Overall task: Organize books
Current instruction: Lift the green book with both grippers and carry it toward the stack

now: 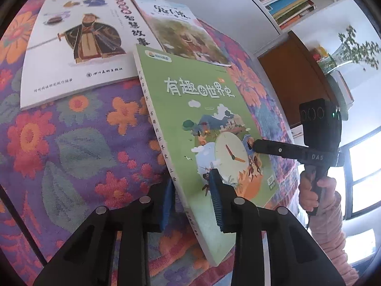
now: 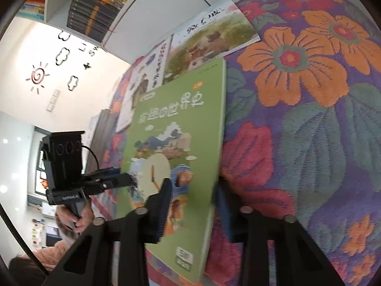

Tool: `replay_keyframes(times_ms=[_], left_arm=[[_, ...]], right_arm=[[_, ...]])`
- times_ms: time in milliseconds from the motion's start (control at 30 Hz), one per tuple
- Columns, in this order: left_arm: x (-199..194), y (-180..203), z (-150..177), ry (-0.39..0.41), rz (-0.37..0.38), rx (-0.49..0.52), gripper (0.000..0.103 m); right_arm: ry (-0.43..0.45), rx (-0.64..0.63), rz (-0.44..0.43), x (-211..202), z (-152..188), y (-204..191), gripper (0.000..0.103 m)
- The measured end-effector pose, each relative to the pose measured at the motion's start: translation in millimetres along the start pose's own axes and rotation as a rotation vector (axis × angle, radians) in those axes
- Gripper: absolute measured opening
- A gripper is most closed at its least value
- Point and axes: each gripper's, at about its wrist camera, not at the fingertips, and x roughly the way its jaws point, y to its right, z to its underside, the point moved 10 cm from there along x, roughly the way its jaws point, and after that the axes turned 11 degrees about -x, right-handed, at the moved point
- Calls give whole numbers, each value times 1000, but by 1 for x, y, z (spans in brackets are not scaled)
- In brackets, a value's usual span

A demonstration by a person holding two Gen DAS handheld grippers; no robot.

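A floral cloth in purple, orange, red and teal covers the surface across most of both views. In the left wrist view a leafy potted plant stands at the upper right, with a brown wooden panel below and to its left. In the right wrist view, sun and cloud wall stickers mark the white wall at the upper left.

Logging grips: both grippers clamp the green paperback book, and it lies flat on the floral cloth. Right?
Not flat. In the left wrist view the green paperback book is tilted, spine edge raised off the floral cloth. Both the left gripper and right gripper do clamp it.
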Motion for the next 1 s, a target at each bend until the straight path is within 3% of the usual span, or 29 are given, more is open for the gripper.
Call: replay_keyframes(times_ms=[200,400,467,600,1000], left_arm=[[-1,0,0,32,-34,10,30],[-1,14,9,64,-190,94,37],[-2,14,15,51,-209,113,37],[-10,7,26,13,-168,76,36],[-45,-7,32,60,-241,86,36]], right_arm=[[20,12,2,-5,3,5,23],[-19,24,141,-3,6,-8,28],[-41,11,174,-3,9,-13,28],[-66,39,131,-5,24,-19,28],[-170,-36,101,4,60,-75,28]])
